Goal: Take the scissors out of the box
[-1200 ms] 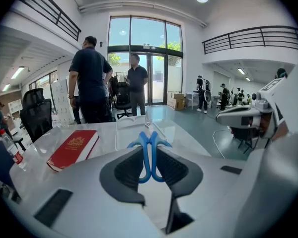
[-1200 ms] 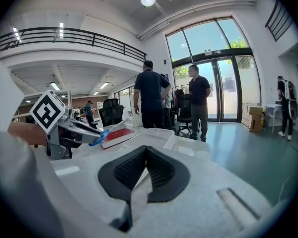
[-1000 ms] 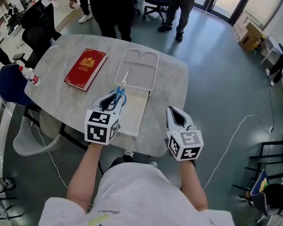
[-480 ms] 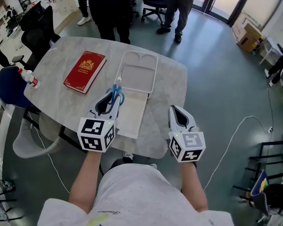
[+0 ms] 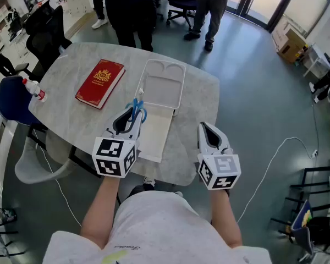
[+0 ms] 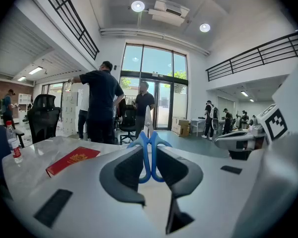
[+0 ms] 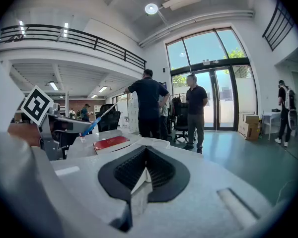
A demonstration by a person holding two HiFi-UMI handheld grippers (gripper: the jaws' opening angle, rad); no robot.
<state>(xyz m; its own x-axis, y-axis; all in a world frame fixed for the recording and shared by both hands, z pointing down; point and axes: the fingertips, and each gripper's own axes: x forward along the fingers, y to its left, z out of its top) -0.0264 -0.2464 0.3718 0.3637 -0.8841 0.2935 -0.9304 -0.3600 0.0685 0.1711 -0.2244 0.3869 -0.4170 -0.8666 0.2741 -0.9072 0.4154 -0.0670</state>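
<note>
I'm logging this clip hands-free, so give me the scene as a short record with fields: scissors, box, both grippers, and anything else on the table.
scissors: blue handles clamped in left gripper, blades pointing forward, raised off the table
box: white, open, nothing seen inside, on the table
left gripper: shut on the scissors, at the box's left edge
right gripper: shut, empty, off the table's near edge
also on table: red book, bottle

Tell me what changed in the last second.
The left claw, shut on the scissors, rose a little higher over the box. Nothing was taken hold of or let go. The right claw, the box and the book stayed put.
</note>
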